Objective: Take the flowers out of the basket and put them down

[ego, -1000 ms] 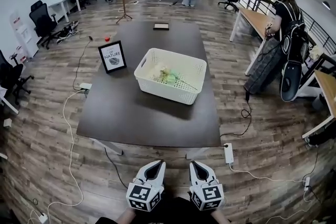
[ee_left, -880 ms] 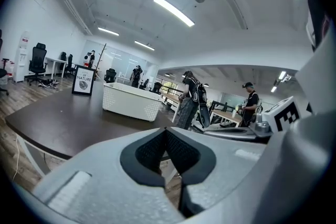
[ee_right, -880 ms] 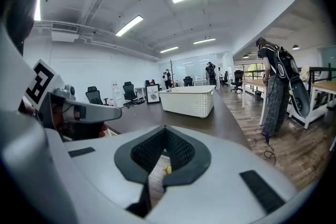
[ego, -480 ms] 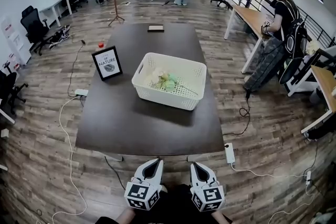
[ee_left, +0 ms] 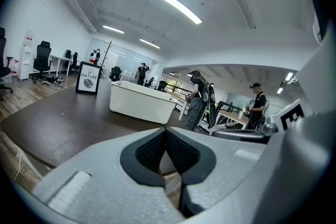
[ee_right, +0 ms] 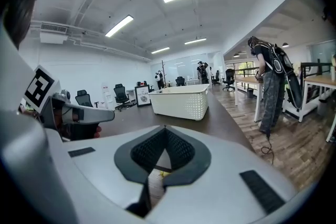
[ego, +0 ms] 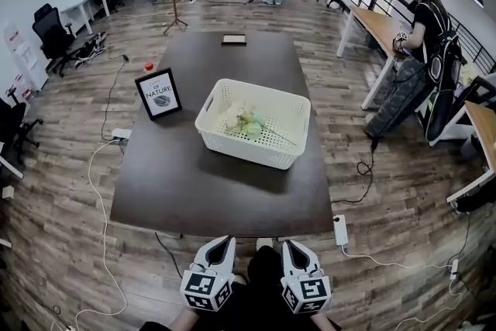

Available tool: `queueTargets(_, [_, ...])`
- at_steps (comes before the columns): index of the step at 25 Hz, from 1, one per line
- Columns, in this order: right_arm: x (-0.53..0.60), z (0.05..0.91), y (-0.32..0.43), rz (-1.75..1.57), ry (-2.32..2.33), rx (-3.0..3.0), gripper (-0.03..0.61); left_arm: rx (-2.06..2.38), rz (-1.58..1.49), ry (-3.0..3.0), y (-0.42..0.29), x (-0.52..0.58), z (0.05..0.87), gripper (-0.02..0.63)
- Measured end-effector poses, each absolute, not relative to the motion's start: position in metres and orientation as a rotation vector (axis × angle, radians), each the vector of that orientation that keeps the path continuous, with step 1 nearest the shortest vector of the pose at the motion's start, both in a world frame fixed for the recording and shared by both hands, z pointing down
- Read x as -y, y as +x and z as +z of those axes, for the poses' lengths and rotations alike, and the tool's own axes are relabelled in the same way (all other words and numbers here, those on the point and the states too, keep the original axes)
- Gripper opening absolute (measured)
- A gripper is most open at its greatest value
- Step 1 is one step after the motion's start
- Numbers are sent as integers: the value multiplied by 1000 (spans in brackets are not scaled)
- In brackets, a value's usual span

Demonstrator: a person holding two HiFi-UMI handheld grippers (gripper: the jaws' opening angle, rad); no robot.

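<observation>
Head view: flowers (ego: 248,122) lie inside the white basket (ego: 256,153) on the dark table (ego: 186,190).
Left gripper (ego: 223,242) and right gripper (ego: 288,243) are held closed and empty off the table's near edge. A framed sign (ego: 159,94) is stood beside the basket, and wood floor (ego: 62,190) is seen around.

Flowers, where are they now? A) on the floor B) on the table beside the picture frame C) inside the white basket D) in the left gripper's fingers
C: the flowers lie inside the white basket on the table, while the left gripper and the right gripper are shut, empty and short of the table.
</observation>
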State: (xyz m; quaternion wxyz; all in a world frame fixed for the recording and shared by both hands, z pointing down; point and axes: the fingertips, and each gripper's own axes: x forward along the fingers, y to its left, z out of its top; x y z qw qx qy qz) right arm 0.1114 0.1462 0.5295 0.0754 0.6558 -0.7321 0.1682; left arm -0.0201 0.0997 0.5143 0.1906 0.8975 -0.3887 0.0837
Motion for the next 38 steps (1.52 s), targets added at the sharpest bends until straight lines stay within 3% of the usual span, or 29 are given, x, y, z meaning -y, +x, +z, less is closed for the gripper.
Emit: queueTargets(38, [117, 443, 217, 461, 1584, 2502, 8, 1360, 233, 2343, 42, 68, 517, 9])
